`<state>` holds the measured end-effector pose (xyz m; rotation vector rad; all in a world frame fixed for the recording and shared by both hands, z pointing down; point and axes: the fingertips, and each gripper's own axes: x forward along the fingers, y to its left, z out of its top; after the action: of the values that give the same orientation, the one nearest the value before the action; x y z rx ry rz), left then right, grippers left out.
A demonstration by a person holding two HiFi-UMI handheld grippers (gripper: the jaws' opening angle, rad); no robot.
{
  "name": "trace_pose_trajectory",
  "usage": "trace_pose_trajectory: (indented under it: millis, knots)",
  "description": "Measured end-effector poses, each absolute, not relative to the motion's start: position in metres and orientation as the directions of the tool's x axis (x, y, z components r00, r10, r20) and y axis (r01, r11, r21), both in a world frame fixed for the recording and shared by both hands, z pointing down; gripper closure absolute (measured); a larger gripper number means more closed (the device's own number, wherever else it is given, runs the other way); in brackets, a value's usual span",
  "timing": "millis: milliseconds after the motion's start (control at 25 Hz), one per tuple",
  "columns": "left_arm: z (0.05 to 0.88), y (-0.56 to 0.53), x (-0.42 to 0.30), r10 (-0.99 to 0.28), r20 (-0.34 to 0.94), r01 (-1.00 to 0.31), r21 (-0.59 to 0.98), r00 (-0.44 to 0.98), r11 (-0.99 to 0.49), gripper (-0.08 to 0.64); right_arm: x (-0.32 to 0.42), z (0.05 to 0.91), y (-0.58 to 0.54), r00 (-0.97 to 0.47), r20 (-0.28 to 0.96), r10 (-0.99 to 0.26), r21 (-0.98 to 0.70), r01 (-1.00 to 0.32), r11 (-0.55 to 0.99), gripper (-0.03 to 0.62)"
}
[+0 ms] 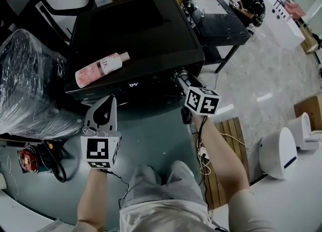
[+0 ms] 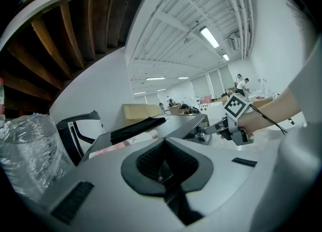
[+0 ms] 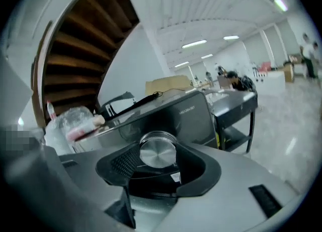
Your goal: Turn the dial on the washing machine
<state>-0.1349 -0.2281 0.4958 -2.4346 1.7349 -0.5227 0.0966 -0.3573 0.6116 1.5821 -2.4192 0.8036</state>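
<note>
Okay, your right gripper (image 1: 182, 79) is at the washing machine's (image 1: 141, 29) front right corner, with its jaws closed on the silver dial (image 3: 157, 151) there and the pads against its sides. Your left gripper (image 1: 107, 104) hangs just in front of the machine, jaws together with nothing between them. A pink bottle (image 1: 102, 68) lies on the machine's lid.

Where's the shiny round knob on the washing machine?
In the right gripper view, the knob sits on the dark front of the washing machine, between the jaws of the right gripper.
</note>
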Motion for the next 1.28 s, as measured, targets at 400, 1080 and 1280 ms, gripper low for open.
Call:
trace_pose_trajectory:
  millis: [400, 1080, 1280]
  knots:
    - [0.499, -0.230, -0.117, -0.911, 0.238, -0.880, -0.265, 0.338, -0.395, 0.540, 0.090, 0.612, -0.349, -0.457, 0.281, -0.844, -0.765, -0.637, 0.090, 0.465]
    - [0.528, -0.223, -0.117, -0.878, 0.311, -0.875, -0.209, 0.363, -0.436, 0.540, 0.101, 0.624, -0.357, -0.455, 0.178, -0.873, -0.881, -0.469, 0.065, 0.326]
    - [0.531, -0.223, -0.115, -0.869, 0.328, -0.873, -0.198, 0.370, -0.446, 0.540, 0.101, 0.630, -0.364, -0.437, 0.174, -0.883, -0.938, -0.346, -0.014, 0.305]
